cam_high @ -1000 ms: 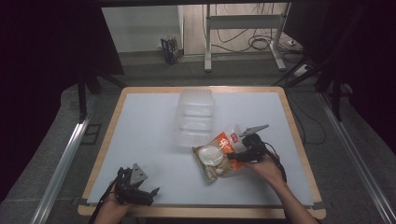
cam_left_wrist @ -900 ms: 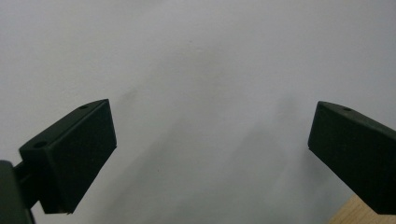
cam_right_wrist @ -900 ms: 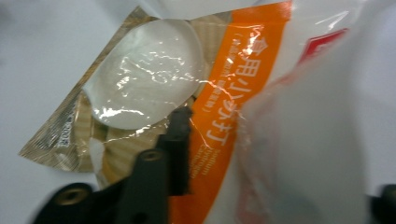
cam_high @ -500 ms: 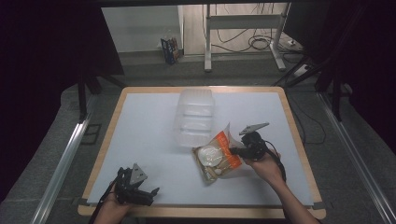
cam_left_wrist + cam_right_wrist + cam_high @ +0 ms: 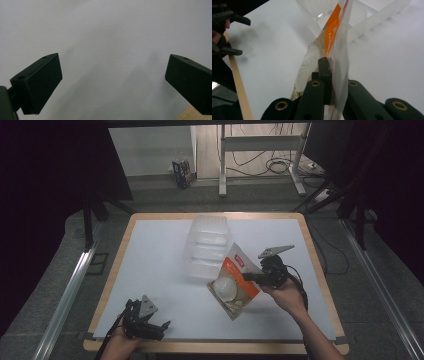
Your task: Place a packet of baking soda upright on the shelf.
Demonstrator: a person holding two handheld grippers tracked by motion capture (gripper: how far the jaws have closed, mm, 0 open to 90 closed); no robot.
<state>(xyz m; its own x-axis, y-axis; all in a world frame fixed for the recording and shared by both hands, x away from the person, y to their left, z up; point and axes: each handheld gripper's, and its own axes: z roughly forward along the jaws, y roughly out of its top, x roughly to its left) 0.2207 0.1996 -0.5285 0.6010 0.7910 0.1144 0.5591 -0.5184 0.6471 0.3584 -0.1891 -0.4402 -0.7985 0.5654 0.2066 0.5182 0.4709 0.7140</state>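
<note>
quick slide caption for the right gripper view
Right hand-held gripper clamped on an orange-and-clear snack bag, lifted above the white table.

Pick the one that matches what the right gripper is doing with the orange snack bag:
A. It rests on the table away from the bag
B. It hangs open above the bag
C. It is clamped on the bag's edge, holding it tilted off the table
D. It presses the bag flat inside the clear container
C: the right gripper is shut on the orange snack bag, which stands tilted beside the clear container.

Print on the snack bag (image 5: 235, 280) is unreadably small.
</note>
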